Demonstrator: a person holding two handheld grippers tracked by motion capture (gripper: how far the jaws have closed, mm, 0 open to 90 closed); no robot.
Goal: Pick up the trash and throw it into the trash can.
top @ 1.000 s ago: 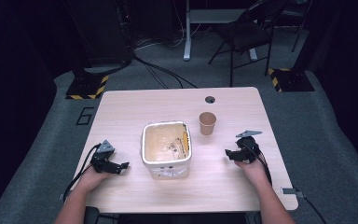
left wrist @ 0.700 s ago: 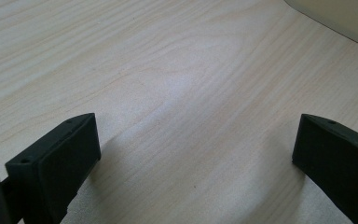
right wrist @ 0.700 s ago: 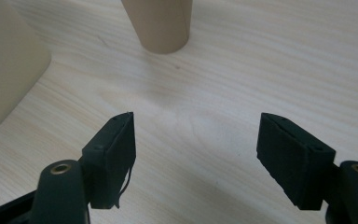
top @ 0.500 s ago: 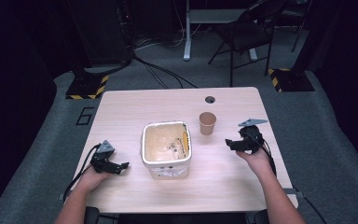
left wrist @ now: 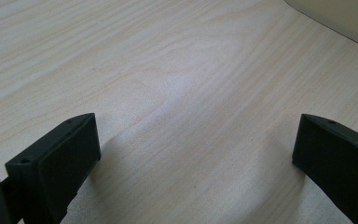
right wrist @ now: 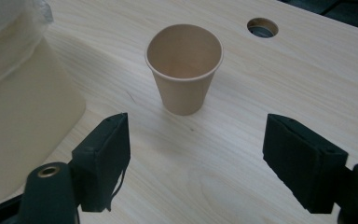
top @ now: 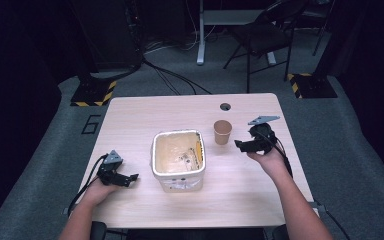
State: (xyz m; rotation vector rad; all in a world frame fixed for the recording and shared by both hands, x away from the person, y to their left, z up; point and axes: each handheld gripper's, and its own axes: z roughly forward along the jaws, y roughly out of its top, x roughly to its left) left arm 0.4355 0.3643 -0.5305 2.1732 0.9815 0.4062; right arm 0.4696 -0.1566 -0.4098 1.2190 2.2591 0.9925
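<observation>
Right gripper (right wrist: 196, 156) jaws wide apart frame the upright paper cup (right wrist: 184, 67).

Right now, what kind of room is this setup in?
Probably a lab or studio workspace, not a home: a light wood table with a cable hole, hazard-striped stand bases on grey carpet, loose floor cables and a folding chair in the dark background.

A brown paper cup (top: 222, 132) stands upright and empty on the light wooden table (top: 145, 112), at about 2 o'clock from the cream tub (top: 178, 159) near the table's middle. A round hole (top: 225, 106) lies at 12 o'clock from the cup.
</observation>
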